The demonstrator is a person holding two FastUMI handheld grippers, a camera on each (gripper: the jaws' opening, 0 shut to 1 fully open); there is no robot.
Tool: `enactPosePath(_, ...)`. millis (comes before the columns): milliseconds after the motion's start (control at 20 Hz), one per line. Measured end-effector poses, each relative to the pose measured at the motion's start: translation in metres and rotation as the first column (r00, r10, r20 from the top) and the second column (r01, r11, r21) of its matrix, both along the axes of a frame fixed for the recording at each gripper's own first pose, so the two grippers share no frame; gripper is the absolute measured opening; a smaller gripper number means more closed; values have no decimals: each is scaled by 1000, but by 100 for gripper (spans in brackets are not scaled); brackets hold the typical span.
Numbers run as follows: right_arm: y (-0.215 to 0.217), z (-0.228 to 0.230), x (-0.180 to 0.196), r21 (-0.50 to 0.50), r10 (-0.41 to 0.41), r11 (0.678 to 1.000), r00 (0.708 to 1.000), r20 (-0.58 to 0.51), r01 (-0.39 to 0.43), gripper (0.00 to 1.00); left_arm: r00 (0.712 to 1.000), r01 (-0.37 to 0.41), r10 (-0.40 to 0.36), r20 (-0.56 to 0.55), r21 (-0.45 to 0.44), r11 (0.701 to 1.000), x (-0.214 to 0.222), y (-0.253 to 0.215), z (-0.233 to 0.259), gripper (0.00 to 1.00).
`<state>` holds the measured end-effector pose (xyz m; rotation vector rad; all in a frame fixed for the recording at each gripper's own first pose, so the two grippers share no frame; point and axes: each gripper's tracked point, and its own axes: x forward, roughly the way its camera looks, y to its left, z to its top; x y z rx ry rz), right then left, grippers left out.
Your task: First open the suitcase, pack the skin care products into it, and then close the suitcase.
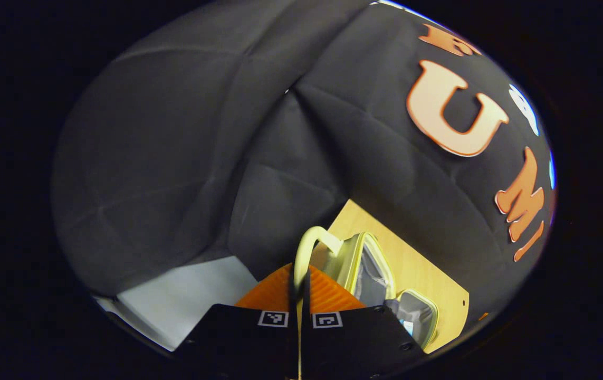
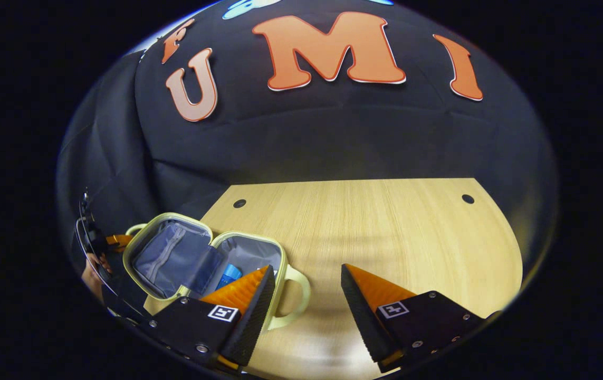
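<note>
A small pale yellow suitcase point(image 2: 251, 253) lies open on the wooden table point(image 2: 385, 237), showing its grey lining. A blue skin care item point(image 2: 231, 274) rests in the half nearer me. My left gripper point(image 1: 299, 285) is shut on the lid's pale yellow handle point(image 1: 306, 248), which loops up from between the orange fingers; the open case point(image 1: 370, 269) lies just right of it. In the right gripper view the left gripper point(image 2: 114, 241) sits at the lid's far-left edge. My right gripper point(image 2: 305, 268) hovers open over the table, its left finger above the case's other handle point(image 2: 301, 295), with nothing between its fingers.
The table has two small holes point(image 2: 239, 203) point(image 2: 467, 199) near its back edge and bare wood to the right of the case. A hand point(image 2: 90, 277) holds the left gripper at far left. A white surface point(image 1: 185, 301) lies beyond the table's left side.
</note>
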<state>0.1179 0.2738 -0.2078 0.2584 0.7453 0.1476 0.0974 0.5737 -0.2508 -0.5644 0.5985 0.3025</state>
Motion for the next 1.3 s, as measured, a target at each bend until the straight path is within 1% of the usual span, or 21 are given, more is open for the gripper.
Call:
enactPosePath(200,-27,13,-1,-46,18,999,997,73,-15,84,992,83,-92,89,102,991,7,-48,72,2)
enactPosePath(250,-34,14,-1,-59,21,998,996,90,-16,87,987,104,-117,106,122,987,9,-63,86,2)
enactPosePath(450,-56,25,0,-60,22,998,990,140,-14,92,970,168,-196,141,191,967,17,-118,126,2)
enactPosePath(600,-71,25,0,-66,20,998,985,171,-9,93,956,211,-249,156,225,951,16,-163,148,3)
enactPosePath(700,-80,24,-5,-63,21,998,984,177,-10,94,944,247,-290,156,247,937,20,-192,156,2)
enactPosePath(800,-87,22,-8,-58,21,998,984,180,-10,94,938,268,-316,141,282,921,23,-215,162,1)
enactPosePath(900,-101,24,-5,-54,12,999,982,189,-2,94,930,289,-340,140,293,911,22,-239,169,2)
enactPosePath(1200,-129,16,-11,-46,-7,999,981,196,17,94,899,363,-414,144,283,888,22,-324,163,2)
enactPosePath(1300,-136,12,-18,-34,-5,999,981,196,12,94,881,413,-454,136,248,876,21,-361,154,2)
